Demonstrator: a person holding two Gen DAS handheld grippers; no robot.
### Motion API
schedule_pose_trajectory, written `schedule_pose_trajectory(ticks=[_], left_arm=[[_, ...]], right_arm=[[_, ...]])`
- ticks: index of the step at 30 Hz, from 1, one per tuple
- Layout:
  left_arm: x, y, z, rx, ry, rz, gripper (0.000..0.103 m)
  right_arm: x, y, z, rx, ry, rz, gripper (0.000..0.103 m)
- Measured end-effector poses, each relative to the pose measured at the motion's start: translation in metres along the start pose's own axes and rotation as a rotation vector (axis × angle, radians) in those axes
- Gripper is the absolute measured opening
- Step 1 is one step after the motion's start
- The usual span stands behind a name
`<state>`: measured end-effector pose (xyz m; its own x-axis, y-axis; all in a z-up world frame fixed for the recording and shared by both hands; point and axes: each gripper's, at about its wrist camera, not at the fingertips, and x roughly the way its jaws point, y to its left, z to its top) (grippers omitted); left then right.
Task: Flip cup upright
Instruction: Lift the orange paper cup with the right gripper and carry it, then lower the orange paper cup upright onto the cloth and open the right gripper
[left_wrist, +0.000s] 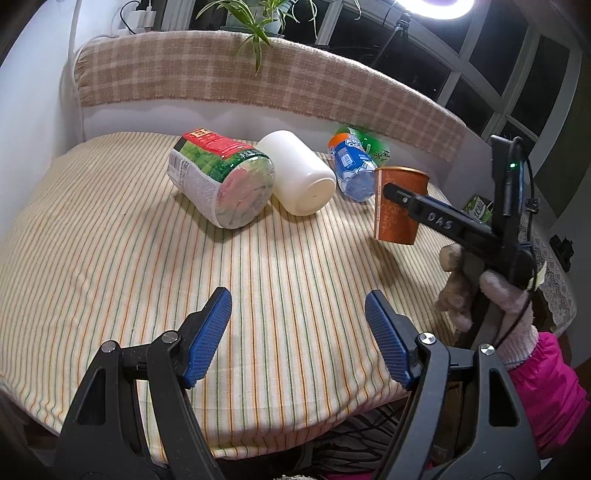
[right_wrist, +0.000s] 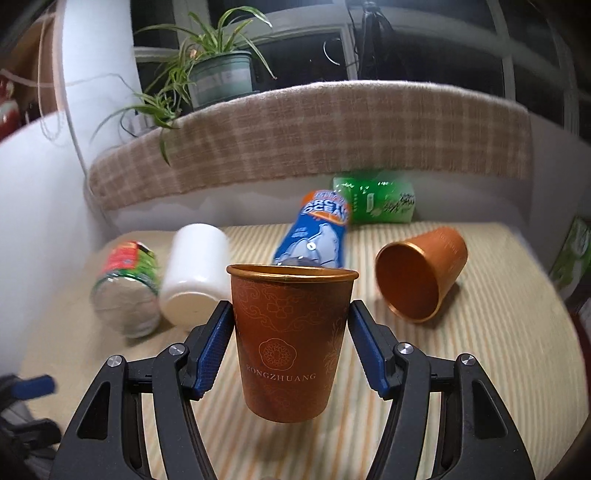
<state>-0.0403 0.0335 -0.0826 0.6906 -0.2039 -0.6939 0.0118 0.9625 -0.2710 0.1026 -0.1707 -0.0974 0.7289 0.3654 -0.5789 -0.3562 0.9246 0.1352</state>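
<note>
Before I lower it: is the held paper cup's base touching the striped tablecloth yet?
Apart. In the left wrist view the paper cup, pinched by the right gripper, hangs above the tablecloth, with bare cloth and its shadow under the base.

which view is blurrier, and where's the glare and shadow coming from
Right wrist view: background smeared by motion blur, the blue bottle and white jar soft, while the held cup in the right gripper stays sharp. Left wrist view: crisp, a ring light blown out at top, the cup casting a shadow on the striped cloth; fisheye bends both.
</note>
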Motion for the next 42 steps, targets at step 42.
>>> schedule_pose_trajectory(ticks=[42], left_arm=[[0.003,-0.048,0.021,0.122,-0.116,-0.006,0.077]], right_arm=[[-0.095,-0.008,-0.053,0.013,-0.051,0.069,0.081]])
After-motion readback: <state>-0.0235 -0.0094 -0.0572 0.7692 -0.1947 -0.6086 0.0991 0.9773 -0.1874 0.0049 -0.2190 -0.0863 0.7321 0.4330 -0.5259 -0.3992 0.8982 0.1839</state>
